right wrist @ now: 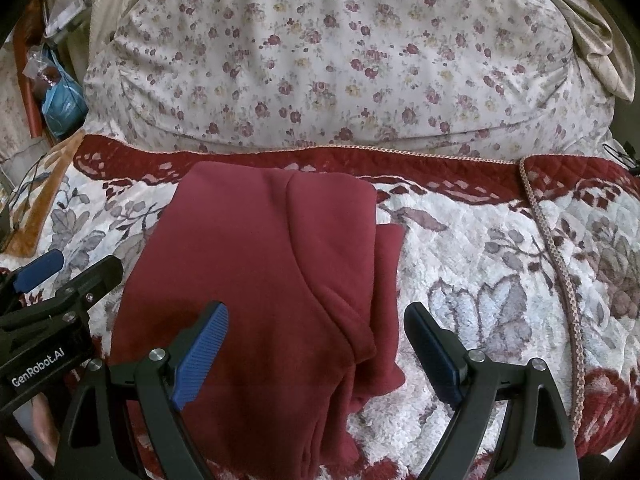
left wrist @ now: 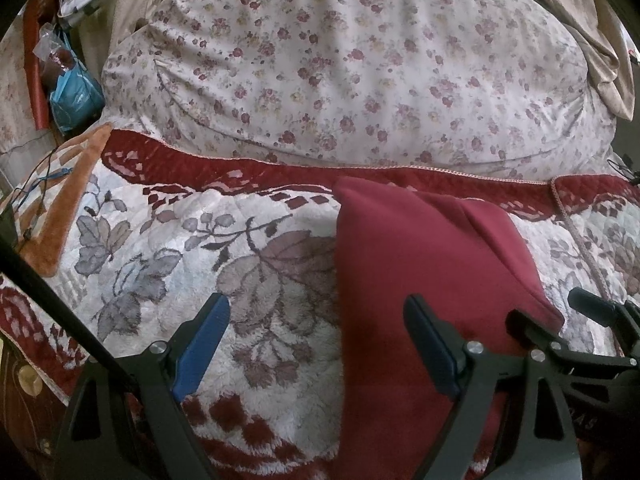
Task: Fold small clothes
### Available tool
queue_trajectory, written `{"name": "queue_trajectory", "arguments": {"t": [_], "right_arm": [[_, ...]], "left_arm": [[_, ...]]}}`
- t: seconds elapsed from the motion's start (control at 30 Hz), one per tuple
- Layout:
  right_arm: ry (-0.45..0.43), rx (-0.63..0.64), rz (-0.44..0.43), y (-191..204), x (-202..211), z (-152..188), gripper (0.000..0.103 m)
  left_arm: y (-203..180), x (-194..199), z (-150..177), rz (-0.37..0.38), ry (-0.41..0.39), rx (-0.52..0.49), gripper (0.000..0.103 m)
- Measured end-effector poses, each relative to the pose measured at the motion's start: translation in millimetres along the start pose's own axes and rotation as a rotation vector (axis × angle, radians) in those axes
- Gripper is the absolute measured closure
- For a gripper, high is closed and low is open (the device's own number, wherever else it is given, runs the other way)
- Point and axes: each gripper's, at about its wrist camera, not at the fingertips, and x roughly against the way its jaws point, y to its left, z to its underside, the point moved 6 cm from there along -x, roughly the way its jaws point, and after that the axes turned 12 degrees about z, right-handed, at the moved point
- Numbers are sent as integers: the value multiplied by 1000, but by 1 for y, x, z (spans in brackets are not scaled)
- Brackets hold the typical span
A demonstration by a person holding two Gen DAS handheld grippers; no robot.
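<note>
A dark red garment point(right wrist: 256, 264) lies partly folded on a floral fleece blanket point(right wrist: 480, 288), its layers stacked with a narrow edge sticking out on the right. My right gripper point(right wrist: 316, 324) is open above the garment's near right part, holding nothing. My left gripper point(left wrist: 318, 316) is open and empty over the garment's left edge point(left wrist: 420, 264) and the blanket point(left wrist: 160, 264). Each gripper shows at the side of the other's view: the left one point(right wrist: 52, 276), the right one point(left wrist: 560, 312).
A large flowered pillow point(left wrist: 340, 68) lies behind the blanket's dark red border point(left wrist: 248, 168). Plastic bags and clutter point(left wrist: 68, 80) sit at the far left, with thin cables point(left wrist: 32, 184) by the blanket's orange edge. Beige cloth point(left wrist: 600, 40) hangs at the right.
</note>
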Motion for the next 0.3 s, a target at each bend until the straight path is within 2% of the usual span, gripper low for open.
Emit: {"name": "queue_trajectory", "arguments": {"t": [0.3], "right_arm": [[9,0,6,-3,-8,-2,10]], "left_arm": [[17,-13,-4,10,-6,-8,15]]}}
